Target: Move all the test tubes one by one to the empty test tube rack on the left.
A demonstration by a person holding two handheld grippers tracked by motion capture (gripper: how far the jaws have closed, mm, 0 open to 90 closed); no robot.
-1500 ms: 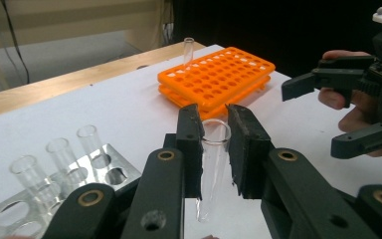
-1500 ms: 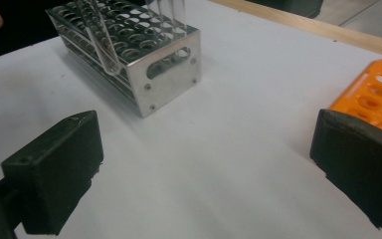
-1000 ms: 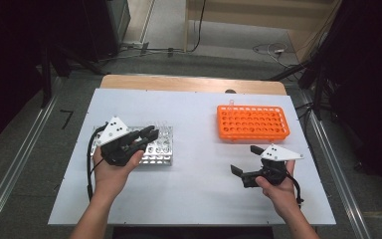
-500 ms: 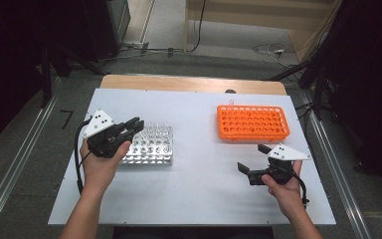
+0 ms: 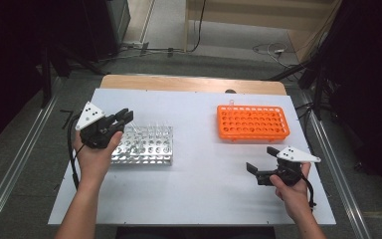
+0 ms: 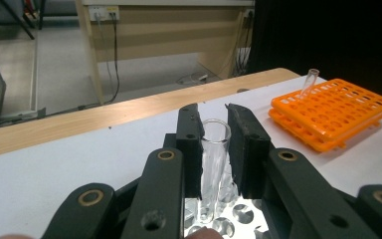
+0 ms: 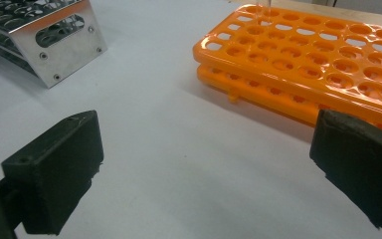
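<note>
open lane: bare tabletop (image 5: 204,164) from centre to 6 o'clock | block 9 o'clock: metal rack (image 5: 146,145) | block 2 o'clock: orange rack (image 5: 251,122) | gap between racks: passable

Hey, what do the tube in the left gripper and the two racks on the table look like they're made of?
The tube looks like clear glass or hard plastic: see-through, thin rim, bright glints. The silver rack seems to be polished or brushed metal: mirror-like shine, a folded sheet end plate with screw heads. The orange rack looks like glossy moulded plastic: uniform colour, rounded hole edges, soft highlights.
</note>
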